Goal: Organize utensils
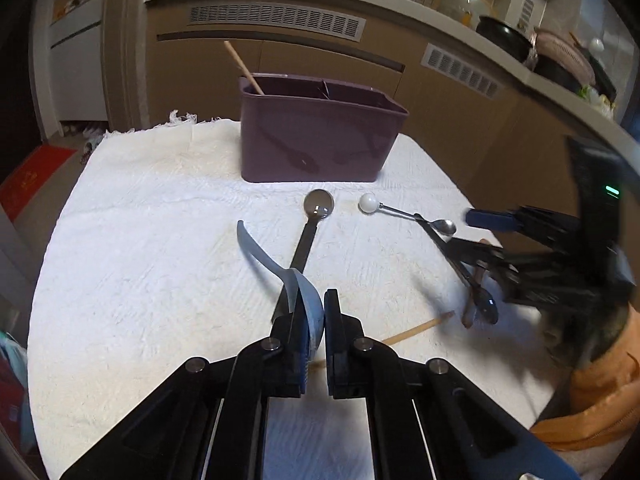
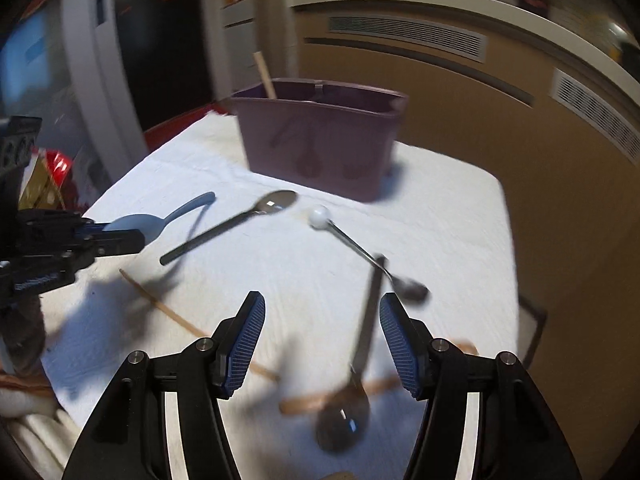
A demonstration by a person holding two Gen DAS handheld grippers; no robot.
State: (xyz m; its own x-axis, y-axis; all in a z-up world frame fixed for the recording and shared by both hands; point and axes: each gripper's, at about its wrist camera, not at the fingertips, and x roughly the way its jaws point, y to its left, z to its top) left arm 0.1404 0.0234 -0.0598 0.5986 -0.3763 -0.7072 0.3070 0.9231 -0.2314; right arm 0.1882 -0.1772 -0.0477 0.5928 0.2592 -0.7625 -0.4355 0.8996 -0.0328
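Going L to R in the left wrist view: white cloth [image 1: 132,208] covers the tabletop. Upper centre, the purple caddy [image 1: 316,140] stands w/ one wooden chopstick [image 1: 243,67] leaning in its left compartment; other compartments look empty, though their floors aren't visible.

Lower centre, left hand-held gripper [image 1: 318,320] is clamped shut on the bowl of the pale blue spoon [image 1: 272,268], handle curving up and away toward frame left, clear of the cloth. Just behind it lies the black-handled steel spoon [image 1: 312,224], bowl toward the caddy. Right of centre, the white-ball-ended teaspoon [image 1: 404,214] crosses a dark-handled spoon [image 1: 460,264]; a second loose chopstick [image 1: 420,327] lies lower centre-right.

Right hand-held gripper [image 2: 322,340] is open, nothing between the pads, hovering over the dark-handled spoon w/ something wooden beneath it.

Step in hand, as I read it: blue spoon picked up, to go into the caddy. Next calls for carrying it over the rim, picking a compartment, tipping it handle-down or bowl-down, and letting go w/out knocking the chopstick.

Hard to make out: right wrist view is motion-blurred, so the wooden item can't be identified, and whether the pads line up w/ the dark spoon's handle is unclear. Right gripper in the left view is smeared at frame right.
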